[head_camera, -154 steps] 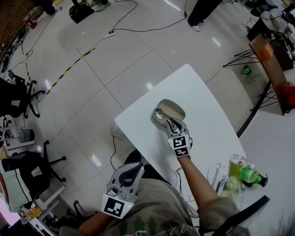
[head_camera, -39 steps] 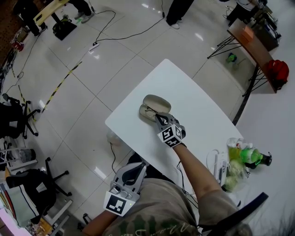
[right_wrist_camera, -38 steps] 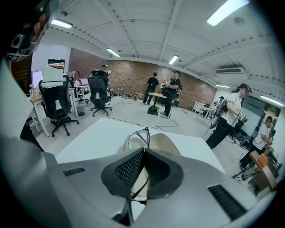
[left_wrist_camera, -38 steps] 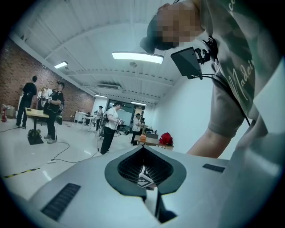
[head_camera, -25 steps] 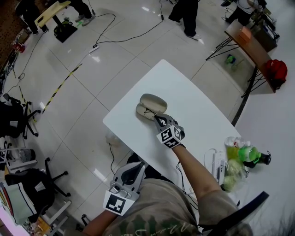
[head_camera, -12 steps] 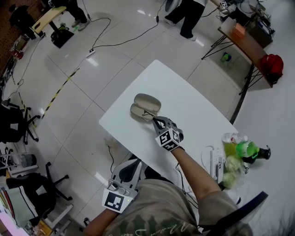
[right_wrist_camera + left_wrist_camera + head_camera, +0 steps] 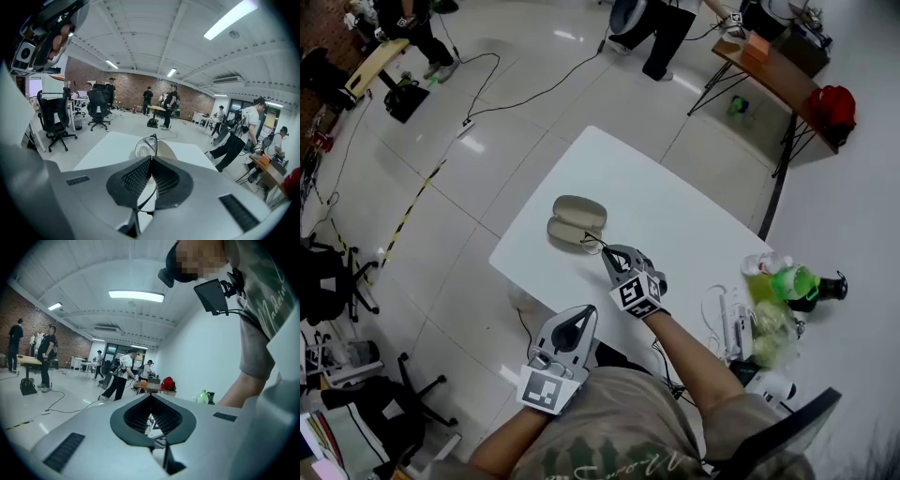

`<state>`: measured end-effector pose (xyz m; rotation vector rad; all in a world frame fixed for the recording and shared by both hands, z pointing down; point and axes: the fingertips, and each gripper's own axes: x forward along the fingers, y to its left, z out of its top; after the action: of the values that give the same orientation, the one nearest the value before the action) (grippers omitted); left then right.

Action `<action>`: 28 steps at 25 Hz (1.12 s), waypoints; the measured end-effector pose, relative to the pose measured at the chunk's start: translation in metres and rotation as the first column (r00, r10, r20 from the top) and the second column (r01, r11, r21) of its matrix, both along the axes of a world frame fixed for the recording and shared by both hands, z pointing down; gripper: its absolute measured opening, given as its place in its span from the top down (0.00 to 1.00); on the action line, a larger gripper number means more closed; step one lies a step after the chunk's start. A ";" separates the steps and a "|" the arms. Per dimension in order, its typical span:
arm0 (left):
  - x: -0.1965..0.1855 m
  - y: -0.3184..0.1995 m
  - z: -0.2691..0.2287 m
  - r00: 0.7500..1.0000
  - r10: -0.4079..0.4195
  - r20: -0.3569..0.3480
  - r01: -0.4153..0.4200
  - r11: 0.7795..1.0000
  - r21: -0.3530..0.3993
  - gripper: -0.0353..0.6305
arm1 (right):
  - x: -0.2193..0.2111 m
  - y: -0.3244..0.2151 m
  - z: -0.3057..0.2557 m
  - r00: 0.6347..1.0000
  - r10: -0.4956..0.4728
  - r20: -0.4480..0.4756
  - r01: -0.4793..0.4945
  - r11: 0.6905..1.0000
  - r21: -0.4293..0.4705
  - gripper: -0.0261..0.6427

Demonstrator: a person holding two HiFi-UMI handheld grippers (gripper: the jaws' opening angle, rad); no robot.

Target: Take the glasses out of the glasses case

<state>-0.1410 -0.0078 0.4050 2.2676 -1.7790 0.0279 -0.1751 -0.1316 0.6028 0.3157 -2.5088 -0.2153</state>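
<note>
Now the right gripper [image 7: 607, 253] pinches thin wire-rimmed glasses [image 7: 145, 149] between ribbed black pads, just beside the open beige oval case [image 7: 575, 221] on the smooth white table [image 7: 675, 206]. The left gripper [image 7: 577, 317] is closed, empty.

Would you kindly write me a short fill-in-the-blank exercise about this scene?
1. The right gripper is shut on the ___.
2. The glasses case lies ___ on the white table.
3. The left gripper, down by the person's lap, has its jaws together and holds ___.
Missing words: glasses; open; nothing.
</note>
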 end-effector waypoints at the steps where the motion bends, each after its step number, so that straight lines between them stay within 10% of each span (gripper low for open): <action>1: 0.003 -0.003 0.000 1.000 0.009 0.001 -0.009 1.000 0.002 0.94 | 0.004 0.001 0.000 1.000 0.005 -0.003 -0.005 1.000 0.003 0.94; 28: 0.083 -0.059 0.025 0.974 0.228 0.003 -0.228 0.973 -0.030 0.94 | 0.115 0.008 -0.036 0.950 0.304 0.071 -0.303 0.953 -0.029 0.94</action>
<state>-0.0580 -0.0665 0.4305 2.4408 -1.5011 0.1039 -0.0606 -0.1231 0.5668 0.7076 -2.4916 -0.0581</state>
